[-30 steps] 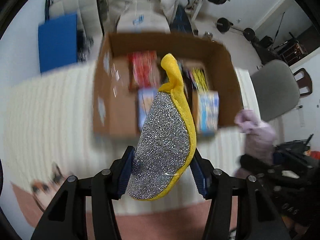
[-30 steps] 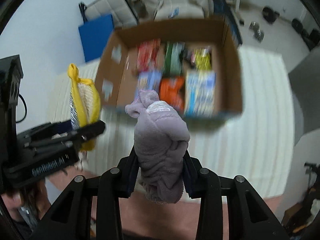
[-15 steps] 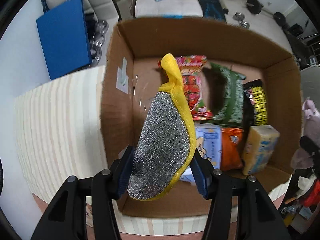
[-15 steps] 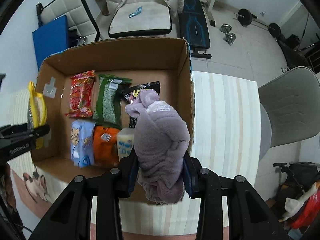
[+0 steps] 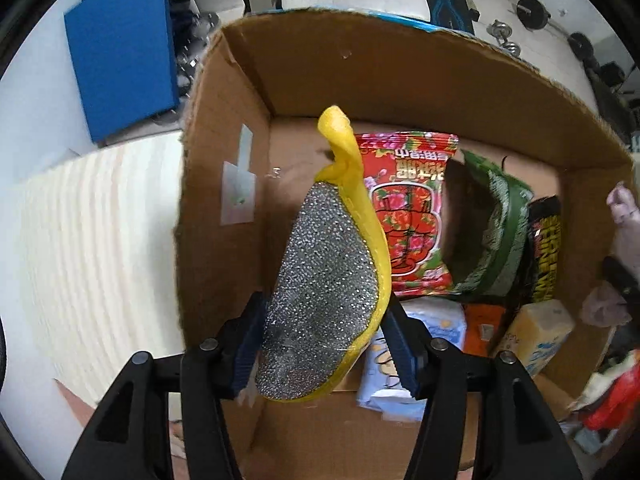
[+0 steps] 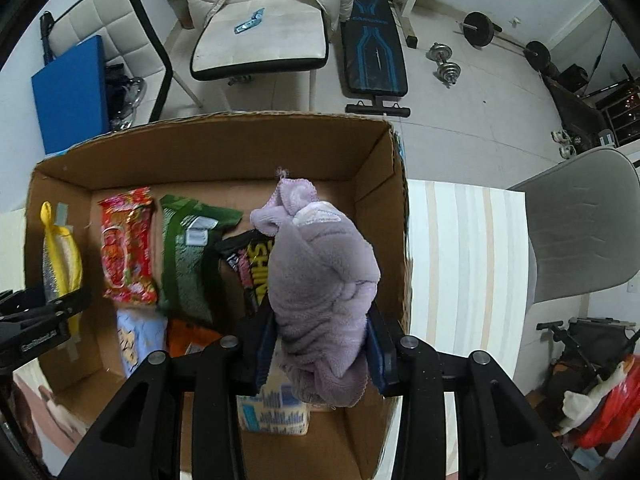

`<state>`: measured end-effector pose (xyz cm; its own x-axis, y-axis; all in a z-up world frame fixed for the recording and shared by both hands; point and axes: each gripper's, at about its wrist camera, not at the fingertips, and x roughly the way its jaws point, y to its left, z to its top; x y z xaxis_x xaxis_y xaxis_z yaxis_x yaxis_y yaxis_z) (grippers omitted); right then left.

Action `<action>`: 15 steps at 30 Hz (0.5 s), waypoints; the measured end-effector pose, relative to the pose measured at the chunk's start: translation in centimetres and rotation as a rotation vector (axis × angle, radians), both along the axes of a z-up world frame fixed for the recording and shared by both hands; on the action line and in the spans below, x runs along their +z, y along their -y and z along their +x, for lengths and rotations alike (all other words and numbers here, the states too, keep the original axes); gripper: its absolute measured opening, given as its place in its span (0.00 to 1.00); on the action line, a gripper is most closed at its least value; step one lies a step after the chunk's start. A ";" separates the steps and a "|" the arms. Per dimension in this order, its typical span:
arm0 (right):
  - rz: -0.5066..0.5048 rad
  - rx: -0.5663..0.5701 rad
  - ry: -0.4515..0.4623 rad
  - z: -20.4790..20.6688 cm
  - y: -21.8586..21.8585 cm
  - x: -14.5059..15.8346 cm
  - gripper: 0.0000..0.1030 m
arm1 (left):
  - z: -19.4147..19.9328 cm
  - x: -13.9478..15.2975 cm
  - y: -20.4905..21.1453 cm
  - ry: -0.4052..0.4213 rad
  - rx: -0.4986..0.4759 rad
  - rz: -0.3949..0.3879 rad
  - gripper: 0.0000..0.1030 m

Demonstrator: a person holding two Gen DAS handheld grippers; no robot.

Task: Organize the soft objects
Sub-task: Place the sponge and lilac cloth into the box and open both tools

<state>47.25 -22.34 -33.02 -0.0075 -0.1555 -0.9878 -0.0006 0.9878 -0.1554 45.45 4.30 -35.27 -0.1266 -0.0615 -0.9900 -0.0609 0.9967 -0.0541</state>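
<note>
Both grippers had come in over the box [image 6: 208, 148]: the left gripper [image 5: 324, 344] clamped the sponge [image 5: 324, 292], the right gripper [image 6: 320, 344] the cloth [image 6: 320, 280] (release seemed close).

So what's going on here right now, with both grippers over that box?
Each gripper holds one soft item over the open cardboard box. The left gripper is shut on a yellow-edged silver scrubber near the box's left wall. The right gripper is shut on a bunched purple cloth near the right wall. Snack packets line the box floor. Neither item is released yet.
</note>
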 end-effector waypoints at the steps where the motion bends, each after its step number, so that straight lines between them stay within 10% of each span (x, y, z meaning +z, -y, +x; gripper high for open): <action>1: 0.005 -0.004 -0.011 0.1 0.0 -0.4 0.51 | 0.1 0.1 -0.2 0.006 0.010 -0.016 0.63; 4: 0.058 -0.028 -0.027 0.2 0.2 -1.1 0.87 | 0.1 0.8 -0.5 0.029 0.023 -0.049 0.74; 15: 0.097 -0.035 0.014 -1.6 -0.2 -0.6 1.00 | -0.8 3.0 1.6 0.113 -0.039 -0.005 0.96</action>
<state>45.68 -22.10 -33.57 0.0028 -0.0593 -0.9982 0.0361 0.9976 -0.0591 44.62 2.71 -32.27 -0.0164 -0.0639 -0.9978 -0.0151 0.9979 -0.0636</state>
